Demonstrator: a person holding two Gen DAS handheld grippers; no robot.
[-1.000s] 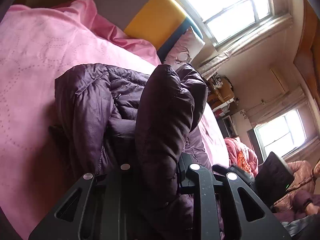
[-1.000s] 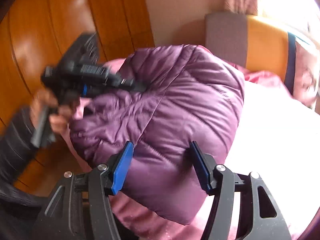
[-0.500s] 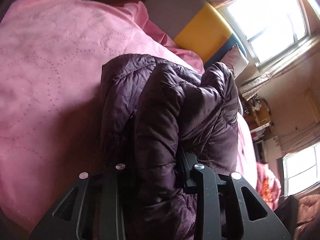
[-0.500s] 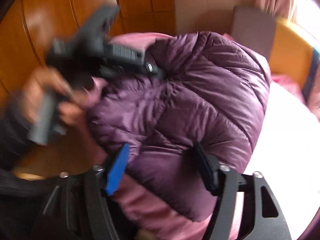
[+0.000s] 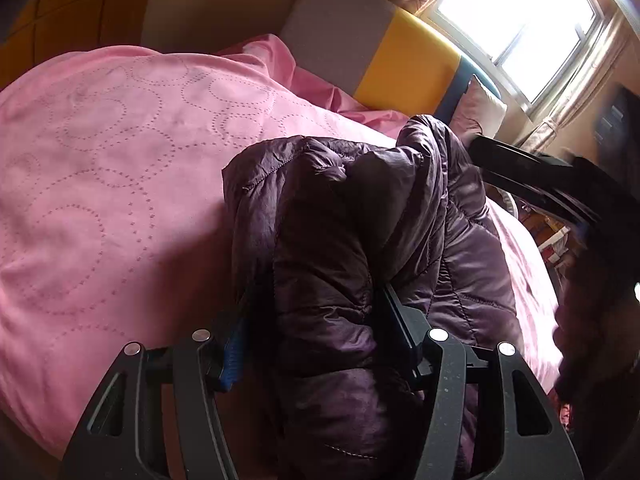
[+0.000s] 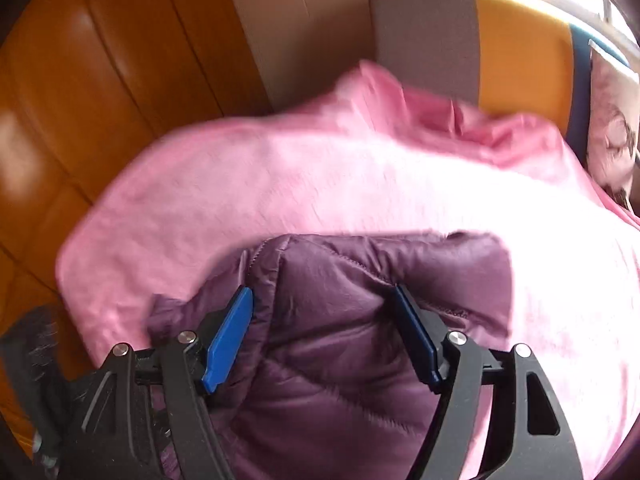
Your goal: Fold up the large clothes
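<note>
On my left-hand camera the pink quilted bedspread with dotted circle stitching fills the left side, and the dark purple puffy quilted jacket lies bundled on it at centre, folded into thick rolls with stitched channels and a seam edge showing on top. My left gripper straddles one roll of the jacket: its fingers stand apart, the blue pad on the left is clear of the fabric, and the right finger lies against the roll. Those jaws have just been opening; a second ago they were pinched tight on the same roll, which is now still between them but unclamped. To the right, the other black tool juts in over the jacket's far side, blurred. Behind stands the grey, yellow and blue padded headboard.

On my right-hand camera the jacket sits low at centre, on the bedspread, beside the orange wooden panelling. My right gripper has its fingers spread with the jacket's edge between them; whether the pads press I cannot tell. Compared with before, the jacket was a tall raised dome filling this view and now shows only as a low edge.
</note>
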